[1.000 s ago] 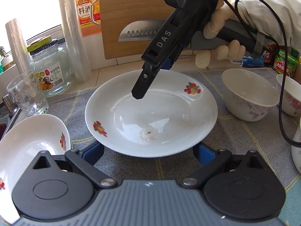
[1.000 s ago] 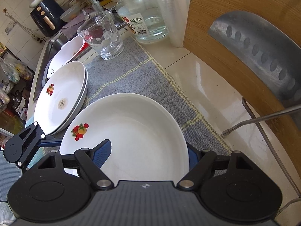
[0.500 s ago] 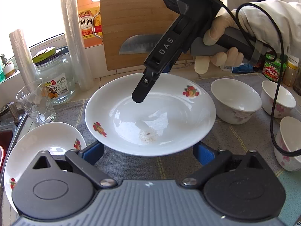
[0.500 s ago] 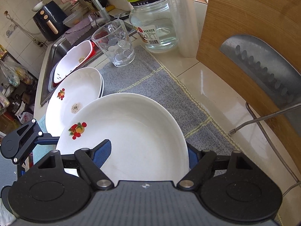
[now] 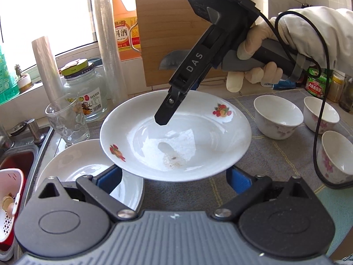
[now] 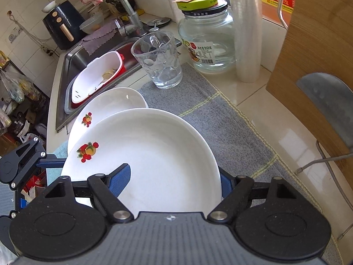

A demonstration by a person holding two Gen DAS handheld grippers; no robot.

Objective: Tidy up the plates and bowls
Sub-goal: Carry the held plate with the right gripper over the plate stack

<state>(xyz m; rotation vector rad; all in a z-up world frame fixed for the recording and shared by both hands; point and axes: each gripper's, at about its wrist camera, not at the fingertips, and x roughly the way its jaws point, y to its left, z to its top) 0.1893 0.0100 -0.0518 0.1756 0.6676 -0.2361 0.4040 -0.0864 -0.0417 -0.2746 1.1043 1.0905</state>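
Observation:
A white plate (image 5: 176,137) with fruit decals hangs above the grey mat (image 6: 220,119), carried between both grippers. My left gripper (image 5: 174,178) has its blue pads on either side of the plate's near underside. My right gripper (image 6: 174,178) pinches the far rim, one finger inside the plate (image 6: 154,154) and one outside under it. In the left wrist view that inner right finger (image 5: 163,117) reaches down into the plate. A stack of matching plates (image 5: 72,165) lies below to the left, partly under the held plate.
Three small floral bowls (image 5: 278,119) stand on the mat at the right. A glass (image 6: 161,61), a jar (image 6: 207,44) and film rolls line the back. The sink (image 6: 72,61) holds a red and white strainer (image 6: 94,79). A cleaver (image 6: 326,101) leans on a cutting board.
Both grippers have risen with the plate and carried it left toward the sink. The stacked plates now show partly beneath the held plate.

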